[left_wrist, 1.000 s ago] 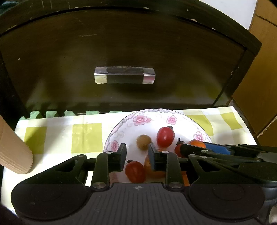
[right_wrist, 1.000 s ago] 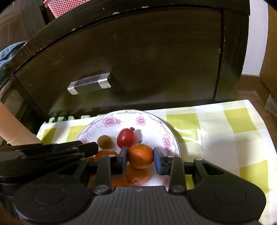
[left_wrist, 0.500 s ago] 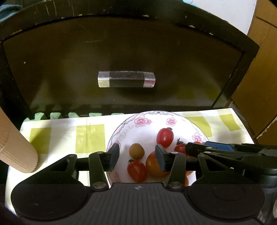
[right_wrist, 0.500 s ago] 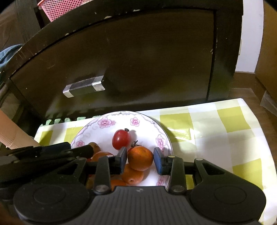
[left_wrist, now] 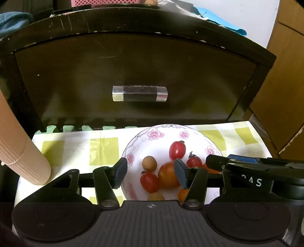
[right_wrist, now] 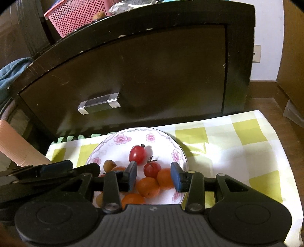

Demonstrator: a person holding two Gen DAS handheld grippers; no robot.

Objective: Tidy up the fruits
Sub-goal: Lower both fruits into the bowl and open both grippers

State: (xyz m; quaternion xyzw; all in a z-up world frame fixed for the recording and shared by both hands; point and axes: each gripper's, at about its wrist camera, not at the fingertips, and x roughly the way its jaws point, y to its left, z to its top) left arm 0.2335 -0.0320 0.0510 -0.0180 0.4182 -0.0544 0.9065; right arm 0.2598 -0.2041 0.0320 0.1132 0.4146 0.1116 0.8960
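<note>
A lived-in home interior. Indicators: a scuffed dark wooden cabinet [left_wrist: 133, 76] with a metal drawer handle [left_wrist: 140, 93], a yellow-checked cloth [right_wrist: 237, 140] over the tabletop, a floral china plate [right_wrist: 121, 138] of fruit, a pink plastic basket [right_wrist: 76, 15] above, and a wall socket [right_wrist: 256, 53].

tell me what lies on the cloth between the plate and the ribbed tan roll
Nothing: in the left wrist view bare checked cloth runs from the plate to the roll.
</note>
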